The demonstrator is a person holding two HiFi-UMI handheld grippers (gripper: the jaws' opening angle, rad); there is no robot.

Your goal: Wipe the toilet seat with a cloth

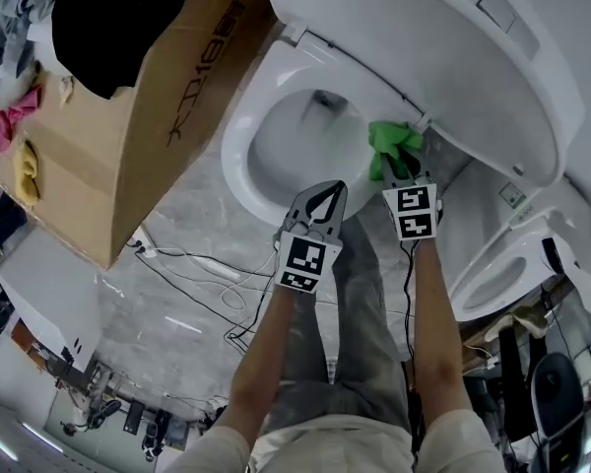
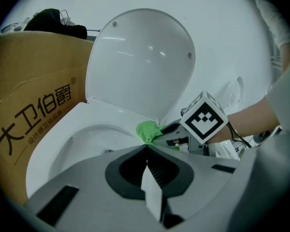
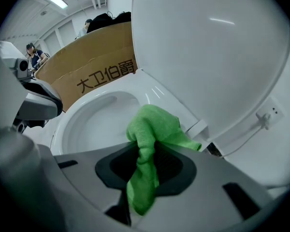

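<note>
Grey veined floor (image 1: 182,299) with loose cables (image 1: 202,264) trailing across it lies under a glossy white toilet, over which both tools are held. Seen in its own view, the right gripper (image 3: 142,144) has its jaws pinched on a green cloth (image 3: 152,122), a soft, nubbly microfibre whose one end hangs down through the dark grooved jaw pads while the rest bunches out in front in a crumpled lump. The left gripper (image 2: 147,146) has its jaws pressed together tip to tip with nothing between them, and it hovers above the near side of the rim, apart from the cloth. From the head view the cloth sits at the far right of the toilet seat (image 1: 238,161), close to the hinge and just below the raised lid (image 1: 453,57); whether it presses on the seat cannot be told. The seat is a smooth, broad oval ring around the bowl, and the lid is a rounded shell with small bumpers, tilted up and back. Only the left gripper view shows the right gripper's cube with its black and white squares from the side, beside a bare forearm. To the left stands a brown cardboard box (image 1: 148,116) printed with large dark characters, with dark fabric heaped on top; the head view alone shows a second white toilet (image 1: 502,274) at the right
</note>
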